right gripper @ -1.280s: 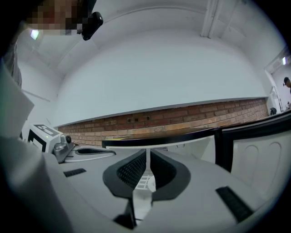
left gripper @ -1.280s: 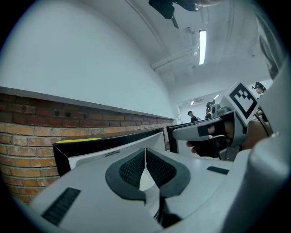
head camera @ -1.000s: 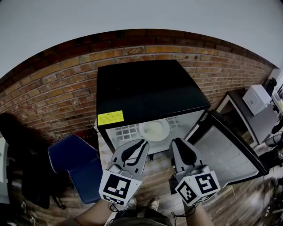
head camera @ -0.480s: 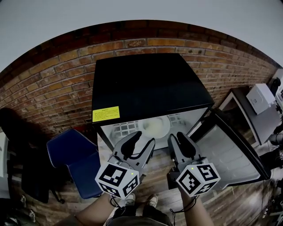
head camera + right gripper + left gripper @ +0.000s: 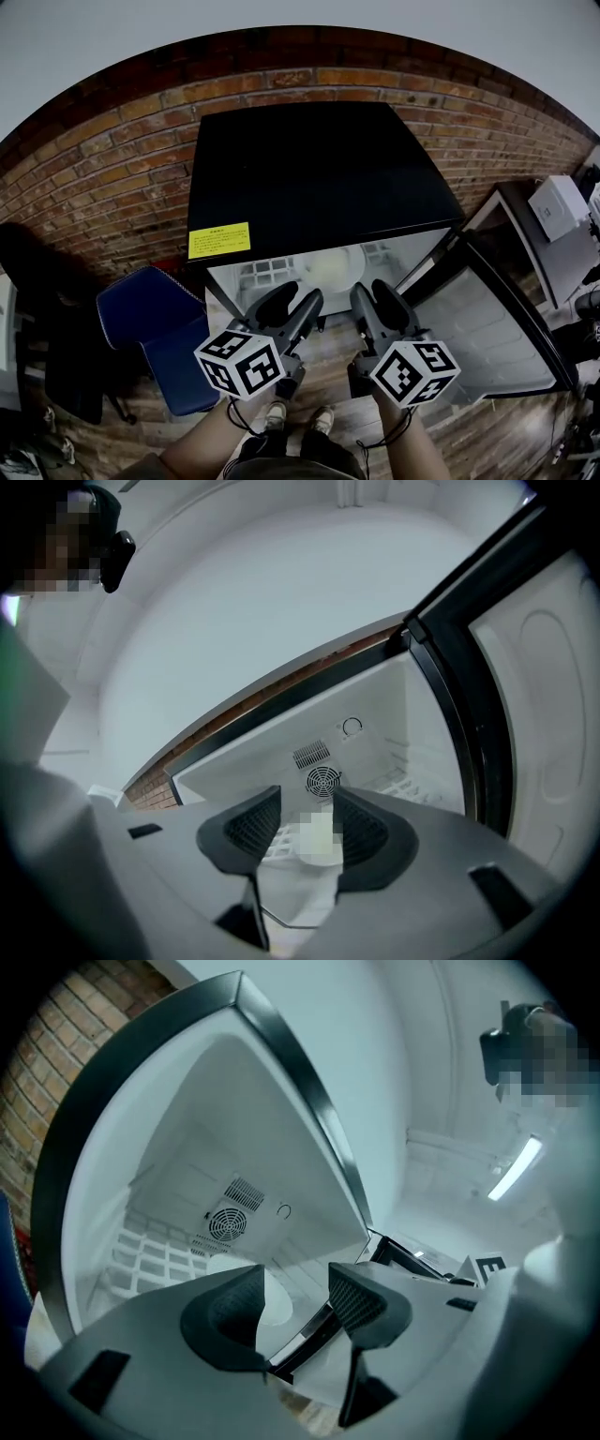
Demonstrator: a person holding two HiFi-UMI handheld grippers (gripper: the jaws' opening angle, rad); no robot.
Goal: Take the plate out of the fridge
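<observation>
Brick wall (image 5: 112, 159) in rough reddish courses backs a low black fridge (image 5: 309, 178), and inside it the plate (image 5: 333, 269) lies flat: round, pale and smooth, on a white wire shelf (image 5: 258, 275), right of the middle of the lit white cavity. Behind the plate, on the fridge's back wall, sits a small round fan grille (image 5: 225, 1223). The door (image 5: 487, 319) hangs wide open to the right, its pale moulded lining facing up and out, so nothing stands across the opening. A yellow label (image 5: 219, 240) is stuck on the glossy black top near the front left corner. The left gripper (image 5: 298, 302) and the right gripper (image 5: 373, 298) hover side by side just in front of the opening, both aimed into it, and the plate lies beyond their tips, in line with the gap between the two, touched by neither. Both pairs of jaws have just been opening and now stand apart, their dark ribbed pads pressing on nothing; the plate shows far off between the left gripper's jaws. Left of the fridge stands a blue chair (image 5: 150, 328) with a padded seat, close to its side. Wooden floor (image 5: 328, 342) in dark planks runs under the grippers, with the person's shoes (image 5: 323, 429) on it, and a white box (image 5: 555, 208) sits on a stand at the far right
</observation>
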